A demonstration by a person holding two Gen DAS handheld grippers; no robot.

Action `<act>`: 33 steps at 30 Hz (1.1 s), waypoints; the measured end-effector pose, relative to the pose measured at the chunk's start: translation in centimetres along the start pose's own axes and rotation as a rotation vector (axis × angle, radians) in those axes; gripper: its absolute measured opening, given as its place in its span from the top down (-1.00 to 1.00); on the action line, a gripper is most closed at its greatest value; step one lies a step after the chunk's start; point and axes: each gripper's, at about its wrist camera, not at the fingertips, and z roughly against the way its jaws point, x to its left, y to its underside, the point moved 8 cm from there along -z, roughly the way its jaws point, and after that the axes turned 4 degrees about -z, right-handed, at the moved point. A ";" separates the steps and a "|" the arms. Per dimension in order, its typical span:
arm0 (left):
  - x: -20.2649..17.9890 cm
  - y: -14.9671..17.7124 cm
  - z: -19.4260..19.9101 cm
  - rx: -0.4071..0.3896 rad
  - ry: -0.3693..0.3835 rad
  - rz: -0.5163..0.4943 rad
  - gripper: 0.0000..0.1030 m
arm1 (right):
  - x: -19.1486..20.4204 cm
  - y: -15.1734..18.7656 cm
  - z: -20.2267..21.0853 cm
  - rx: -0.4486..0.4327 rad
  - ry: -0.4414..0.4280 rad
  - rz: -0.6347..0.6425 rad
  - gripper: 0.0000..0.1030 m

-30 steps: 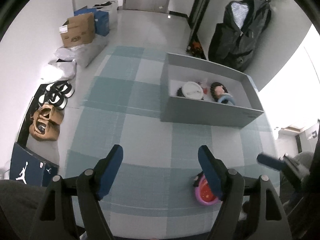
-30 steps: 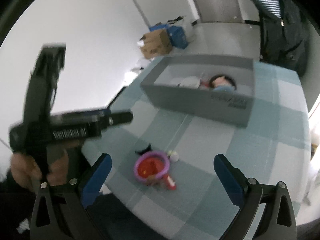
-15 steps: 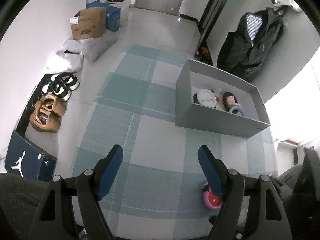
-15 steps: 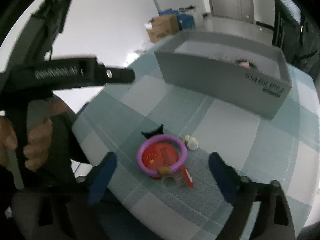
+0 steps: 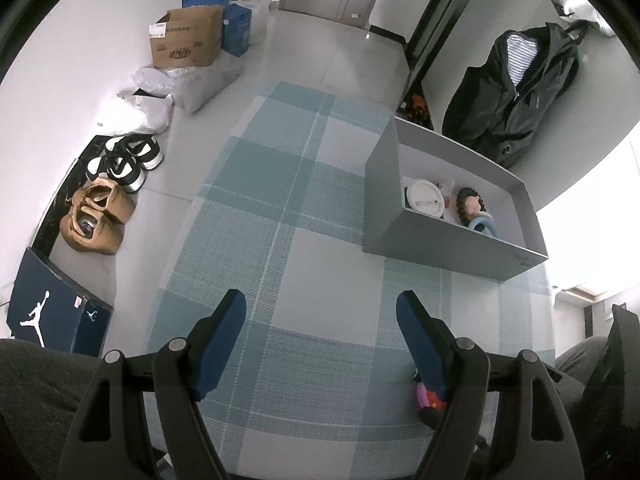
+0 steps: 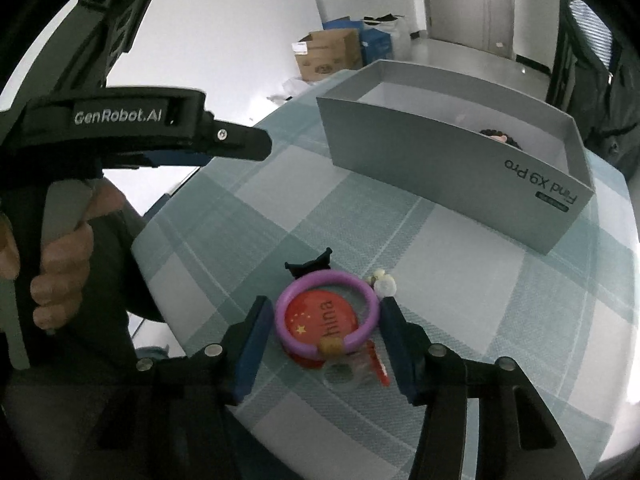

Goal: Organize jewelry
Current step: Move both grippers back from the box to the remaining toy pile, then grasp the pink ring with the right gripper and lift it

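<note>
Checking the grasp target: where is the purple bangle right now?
Right wrist view: purple bangle lies around the red badge, between the open right gripper's fingers.

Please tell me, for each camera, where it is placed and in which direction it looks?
Left wrist: sits on the left gripper, high above the checked tablecloth, facing the grey box; its open fingers show.
Right wrist: sits on the right gripper, low, facing the purple bracelet; the left hand shows.
Shared: box, tablecloth, bracelet.
</note>
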 end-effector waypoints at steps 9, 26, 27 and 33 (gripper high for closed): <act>0.2 0.2 -0.2 0.013 -0.002 0.013 -0.44 | -0.4 -1.4 1.9 -0.071 -0.099 -0.078 -0.02; -5.8 2.5 -1.4 0.095 0.134 -0.174 -0.43 | -8.2 -3.0 6.5 -0.207 -0.054 -0.342 -0.01; -6.5 2.7 -1.4 0.097 0.130 -0.204 -0.43 | -8.7 -3.2 6.8 -0.215 -0.052 -0.348 0.00; -9.1 4.1 -2.2 0.131 0.142 -0.291 -0.43 | -9.7 -3.1 7.7 -0.236 -0.058 -0.370 0.00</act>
